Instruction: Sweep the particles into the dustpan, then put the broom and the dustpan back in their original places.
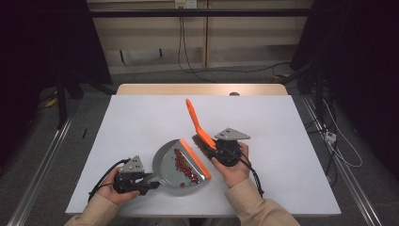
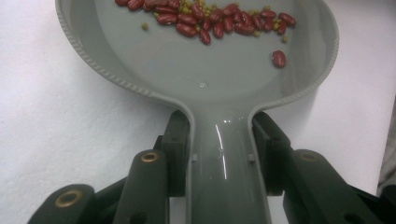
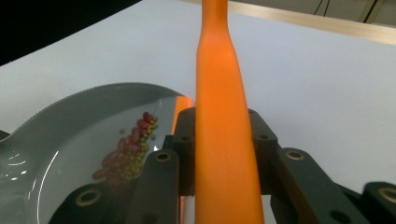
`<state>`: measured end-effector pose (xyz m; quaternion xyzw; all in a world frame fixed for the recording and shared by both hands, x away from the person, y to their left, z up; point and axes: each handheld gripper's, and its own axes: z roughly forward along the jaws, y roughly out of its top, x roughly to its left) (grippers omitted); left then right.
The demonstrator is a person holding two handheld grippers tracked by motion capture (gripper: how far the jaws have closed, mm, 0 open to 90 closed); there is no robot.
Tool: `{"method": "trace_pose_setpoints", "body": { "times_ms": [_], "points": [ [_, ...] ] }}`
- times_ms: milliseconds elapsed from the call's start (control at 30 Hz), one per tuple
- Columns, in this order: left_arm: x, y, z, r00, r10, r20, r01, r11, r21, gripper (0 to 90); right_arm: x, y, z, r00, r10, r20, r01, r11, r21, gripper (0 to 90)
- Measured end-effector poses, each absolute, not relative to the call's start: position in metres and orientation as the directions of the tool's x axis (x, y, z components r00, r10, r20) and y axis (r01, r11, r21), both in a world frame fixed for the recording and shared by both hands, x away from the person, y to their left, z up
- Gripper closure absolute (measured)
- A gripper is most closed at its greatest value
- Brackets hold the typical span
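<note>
A grey dustpan (image 1: 171, 162) with an orange front lip lies on the white table sheet (image 1: 141, 117); red beans (image 1: 184, 165) and small yellow-green grains sit along its lip. My left gripper (image 1: 147, 182) is shut on the dustpan's handle (image 2: 223, 154), with red beans (image 2: 205, 21) at the pan's far end. An orange hand brush (image 1: 200, 129) stands tilted, bristles down just right of the dustpan's lip. My right gripper (image 1: 217, 147) is shut on the brush handle (image 3: 223, 140), and beside it lies the dustpan (image 3: 70, 140) with the beans (image 3: 126, 156).
The white sheet covers a wooden table (image 1: 202, 89). Cables trail from both grippers over the near edge. More cables lie on the floor at the right (image 1: 336, 141). Dark stands flank the table.
</note>
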<state>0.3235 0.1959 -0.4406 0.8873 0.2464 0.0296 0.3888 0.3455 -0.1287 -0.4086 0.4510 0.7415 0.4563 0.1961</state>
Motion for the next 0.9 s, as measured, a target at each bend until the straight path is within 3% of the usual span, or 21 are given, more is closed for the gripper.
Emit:
{"method": "trace_pose_setpoints", "body": {
  "times_ms": [333, 633, 900],
  "points": [
    [0.326, 0.209, -0.436, 0.818, 0.554, -0.153, 0.454, -0.459, 0.764, 63.4, 0.346, -0.169, -0.401, -0.447, 0.885, 0.132, 0.487, 0.117, 0.865, 71.0],
    [0.338, 0.223, -0.432, 0.691, 0.710, -0.133, 0.501, -0.339, 0.796, 63.4, 0.342, -0.210, -0.408, -0.365, 0.927, 0.091, 0.500, 0.113, 0.858, 70.9],
    [0.348, 0.231, -0.437, 0.595, 0.792, -0.135, 0.556, -0.285, 0.781, 63.4, 0.340, -0.238, -0.411, -0.300, 0.952, 0.064, 0.508, 0.103, 0.855, 70.9]
  ]
}}
